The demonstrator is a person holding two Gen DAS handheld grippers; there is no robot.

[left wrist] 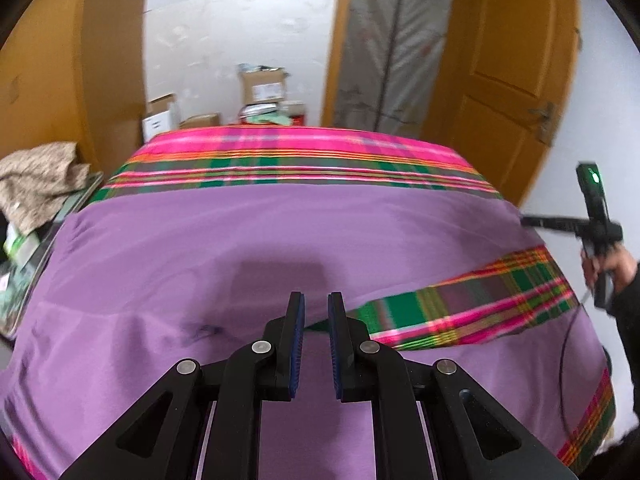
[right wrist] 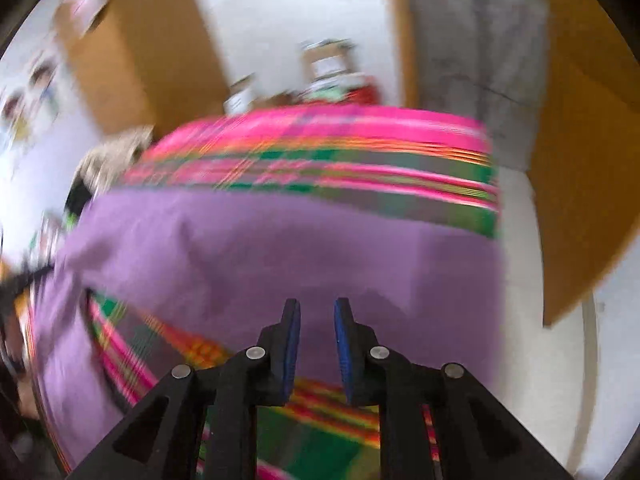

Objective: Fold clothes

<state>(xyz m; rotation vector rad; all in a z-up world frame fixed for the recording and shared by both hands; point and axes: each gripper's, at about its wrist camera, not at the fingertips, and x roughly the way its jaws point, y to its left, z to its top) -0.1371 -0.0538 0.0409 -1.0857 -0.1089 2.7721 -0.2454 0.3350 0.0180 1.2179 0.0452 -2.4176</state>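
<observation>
A: What is nearest in the left wrist view?

B: The left gripper [left wrist: 316,308], its 2 blue-padded fingers [left wrist: 297,344] parted with a narrow gap and nothing between them. It hangs just over the purple cloth [left wrist: 248,248], which lies spread across most of the plaid-covered bed [left wrist: 280,148].

A: And the cloth itself?

B: Flat, lightly wrinkled, with 1 plaid band [left wrist: 480,304] showing diagonally through it just beyond the fingertips, towards the right.

A: Where is the other tool?

B: The right gripper [right wrist: 318,312] in its own view also has its 2 fingers [right wrist: 290,352] apart and empty, above the purple cloth [right wrist: 280,248] and a plaid patch [right wrist: 312,432]. That view is heavily blurred. From the left camera its black body [left wrist: 596,216] appears at the bed's right edge, held by a hand [left wrist: 608,268] in a dark sleeve.

A: Farther back?

B: A crumpled beige fabric [left wrist: 36,184] left of the bed, cardboard boxes [left wrist: 262,86] against the white wall, and an orange-brown door [left wrist: 508,80] on the right.
</observation>
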